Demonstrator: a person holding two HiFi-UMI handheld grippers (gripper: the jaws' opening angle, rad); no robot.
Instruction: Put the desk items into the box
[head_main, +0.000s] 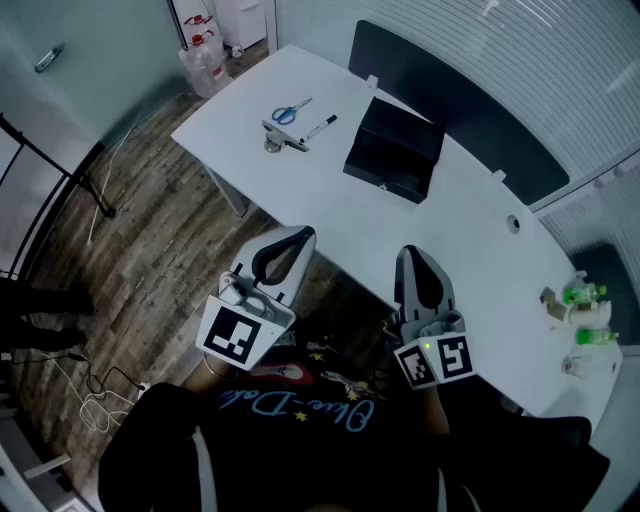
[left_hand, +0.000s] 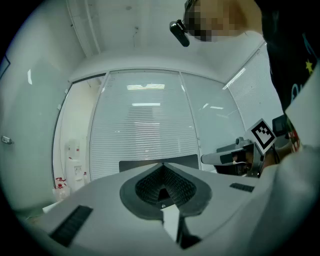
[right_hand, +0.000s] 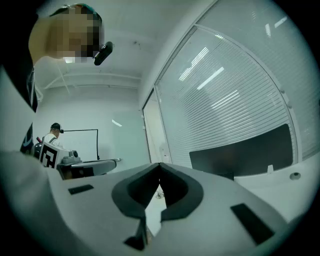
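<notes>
Near the far left corner of the smooth white desk (head_main: 330, 215) lie a small metallic tool (head_main: 283, 140), thin blue-handled scissors (head_main: 291, 111) and a slim pen (head_main: 320, 128), all close together. Just right of them sits the box (head_main: 393, 152), matte black and rectangular. The left gripper (head_main: 297, 238) and right gripper (head_main: 408, 256) each have their ribbed dark pads pressed together on nothing. Both hang at the desk's near edge, well apart from the items. Bare desktop lies between them and the box, and wood-plank floor (head_main: 150, 260) lies open to the left.
</notes>
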